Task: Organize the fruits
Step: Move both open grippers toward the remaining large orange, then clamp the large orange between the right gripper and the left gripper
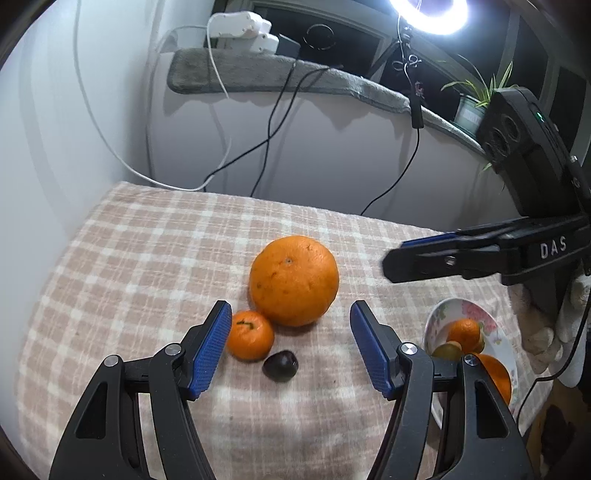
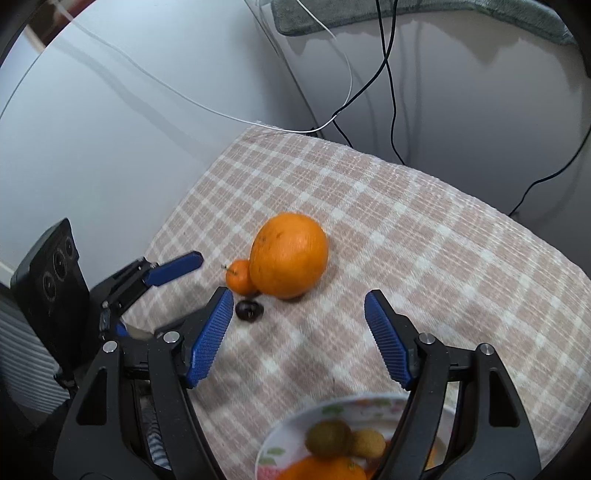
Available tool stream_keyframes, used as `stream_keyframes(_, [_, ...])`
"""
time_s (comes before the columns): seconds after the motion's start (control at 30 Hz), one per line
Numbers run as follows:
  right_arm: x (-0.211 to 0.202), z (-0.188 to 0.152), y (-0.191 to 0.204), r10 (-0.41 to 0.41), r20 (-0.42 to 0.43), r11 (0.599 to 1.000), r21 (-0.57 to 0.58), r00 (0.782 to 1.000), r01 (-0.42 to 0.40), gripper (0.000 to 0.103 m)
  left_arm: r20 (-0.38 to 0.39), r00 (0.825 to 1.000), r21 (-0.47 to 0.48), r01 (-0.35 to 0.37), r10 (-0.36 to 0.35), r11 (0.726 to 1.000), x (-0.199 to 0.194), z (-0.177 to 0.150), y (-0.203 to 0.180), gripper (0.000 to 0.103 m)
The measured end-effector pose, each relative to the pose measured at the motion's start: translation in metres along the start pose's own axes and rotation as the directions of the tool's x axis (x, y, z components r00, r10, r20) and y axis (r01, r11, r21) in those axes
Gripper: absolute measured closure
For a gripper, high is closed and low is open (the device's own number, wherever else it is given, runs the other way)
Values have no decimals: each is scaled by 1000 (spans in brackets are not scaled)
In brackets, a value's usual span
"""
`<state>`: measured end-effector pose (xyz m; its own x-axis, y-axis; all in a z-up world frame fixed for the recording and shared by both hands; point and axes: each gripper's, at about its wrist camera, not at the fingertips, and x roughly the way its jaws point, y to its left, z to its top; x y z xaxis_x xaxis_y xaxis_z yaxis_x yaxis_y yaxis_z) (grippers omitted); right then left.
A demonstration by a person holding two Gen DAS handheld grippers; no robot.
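Observation:
A large orange [image 1: 294, 280] [image 2: 289, 255], a small mandarin [image 1: 250, 335] [image 2: 239, 281] and a dark cherry-like fruit [image 1: 280, 364] [image 2: 248, 310] sit together on the checked cloth [image 1: 147, 266]. My left gripper [image 1: 290, 345] is open, its fingers either side of the small fruits, just above the cloth. My right gripper [image 2: 298, 332] is open and empty, hovering right of the fruits; it also shows in the left wrist view [image 1: 399, 254]. A floral plate [image 1: 504, 343] [image 2: 295, 417] holds oranges and kiwis.
A wall with hanging cables [image 1: 273, 122] rises behind the table. A grey mat shelf [image 1: 295, 77] carries a power strip and a potted plant [image 1: 476, 99]. A ring light [image 1: 428, 14] shines at the top. The cloth's edges drop off left and right.

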<state>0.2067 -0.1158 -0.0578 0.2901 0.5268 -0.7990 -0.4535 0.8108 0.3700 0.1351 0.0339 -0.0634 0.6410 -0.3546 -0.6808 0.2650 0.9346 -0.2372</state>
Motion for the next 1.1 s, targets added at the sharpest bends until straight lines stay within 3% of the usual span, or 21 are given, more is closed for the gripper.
stream_keyframes(0.37, [40,26,-7,30,-62,998,50,998,-27,27,-63,998,3,28,-28,1000,29,12,0,37])
stream_keyframes(0.87, [75,31,-12,60,-116,994,97,991,-48,27,-104,993,-12,45,-46,999,48,14,2,35])
stream_keyframes(1.03, [77,29,-10,88,-109,991,107,990,-76,38,-101,994,-14,43,-45,999,48,12,1,36])
stream_keyframes(1.1, [76,30,-9,87,-104,992,105,991,-76,38,-98,994,-17,44,-45,999,49,13,2,37])
